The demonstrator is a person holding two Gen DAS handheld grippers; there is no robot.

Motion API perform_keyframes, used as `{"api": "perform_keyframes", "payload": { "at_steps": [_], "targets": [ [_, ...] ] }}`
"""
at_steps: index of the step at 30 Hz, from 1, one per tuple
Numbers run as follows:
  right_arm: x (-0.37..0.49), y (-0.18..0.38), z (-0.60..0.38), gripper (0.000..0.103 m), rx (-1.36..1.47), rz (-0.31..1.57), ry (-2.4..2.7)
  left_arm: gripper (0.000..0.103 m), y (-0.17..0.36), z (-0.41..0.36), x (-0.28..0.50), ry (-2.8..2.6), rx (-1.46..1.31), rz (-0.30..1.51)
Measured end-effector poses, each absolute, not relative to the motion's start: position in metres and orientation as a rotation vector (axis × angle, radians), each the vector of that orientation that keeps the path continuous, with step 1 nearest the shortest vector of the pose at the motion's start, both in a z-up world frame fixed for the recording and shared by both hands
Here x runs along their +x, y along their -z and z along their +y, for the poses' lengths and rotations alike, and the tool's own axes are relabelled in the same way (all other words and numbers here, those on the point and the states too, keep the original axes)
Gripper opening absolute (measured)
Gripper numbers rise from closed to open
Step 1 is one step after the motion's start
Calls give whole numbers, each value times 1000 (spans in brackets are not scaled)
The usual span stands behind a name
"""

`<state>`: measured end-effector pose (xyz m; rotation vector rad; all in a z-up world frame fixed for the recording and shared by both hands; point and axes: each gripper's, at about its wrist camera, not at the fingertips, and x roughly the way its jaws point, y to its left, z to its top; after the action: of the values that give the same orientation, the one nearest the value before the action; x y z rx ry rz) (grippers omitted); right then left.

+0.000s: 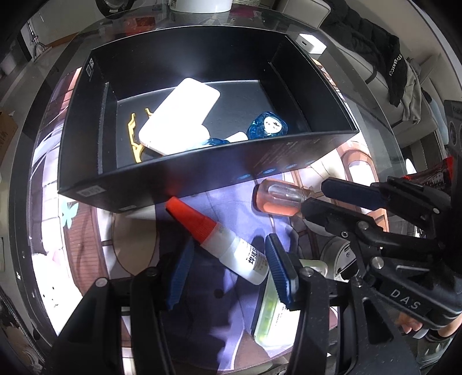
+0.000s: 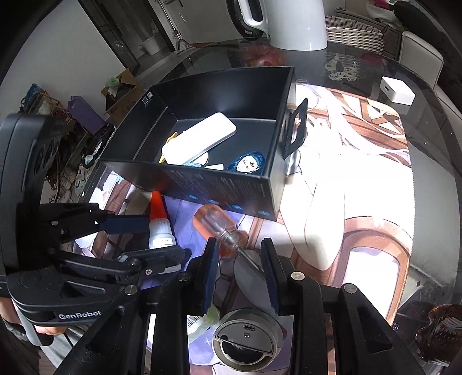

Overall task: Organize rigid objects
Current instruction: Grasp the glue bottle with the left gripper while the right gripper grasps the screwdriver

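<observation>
Nearest to the left wrist camera, the left gripper (image 1: pixel 228 271) is partly open around a glue bottle (image 1: pixel 231 245) with an orange cap. The bottle lies slanted on the printed mat (image 1: pixel 138 245) between the blue pads; I cannot tell if both pads press on it. Just beside it lies a flat green and white pack (image 1: pixel 271 314).

The right gripper (image 2: pixel 239 274) is almost closed on the thin metal shaft of a screwdriver (image 2: pixel 219 228). Its clear orange handle points toward the box and lies on the mat. Under this gripper sits a round metal object (image 2: pixel 245 343).

Further away, the black box (image 1: pixel 184 178) stands open on the desk (image 2: pixel 433 138), close behind both tools. Inside it rest a white flat case (image 1: pixel 179 121), a yellow piece (image 1: pixel 132 135) and a blue-haired figure head (image 1: pixel 268 125). Beyond the box, a small white cube (image 2: pixel 397 92) and a white kettle (image 2: pixel 294 23) stand on the glass.
</observation>
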<state>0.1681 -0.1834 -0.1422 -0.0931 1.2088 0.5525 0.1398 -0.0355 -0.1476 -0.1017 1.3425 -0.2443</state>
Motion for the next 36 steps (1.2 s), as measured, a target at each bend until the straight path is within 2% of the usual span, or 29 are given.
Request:
{"api": "perform_keyframes", "payload": {
  "at_steps": [16,18,21,26,27,30,32,34,36],
  "targets": [
    [171,145,-183,31,-88,1220,-552,49,147,-32,138,253,-108,1347],
    [171,145,-182,31,-89,1221,-553,35,147,-29,137,247,-104,1348],
    [171,146,-181,31,-87,1224,-551,20,146,-21,134,258,-114,1355],
    [169,143,-172,32,-99,1209,-554,20,144,-11,127,256,-97,1351],
    [169,143,-169,37,-110,1203,-554,20,144,-9,125,260,-93,1351],
    [170,146,-160,46,-132,1201,-554,20,145,-9,119,281,-69,1361],
    [172,150,-155,47,-146,1212,-558,21,144,-7,115,285,-56,1355],
    [173,156,-151,47,-158,1225,-562,26,144,-7,111,292,-31,1355],
    [173,157,-148,47,-173,1221,-560,51,147,-5,108,302,-38,1372]
  ]
}}
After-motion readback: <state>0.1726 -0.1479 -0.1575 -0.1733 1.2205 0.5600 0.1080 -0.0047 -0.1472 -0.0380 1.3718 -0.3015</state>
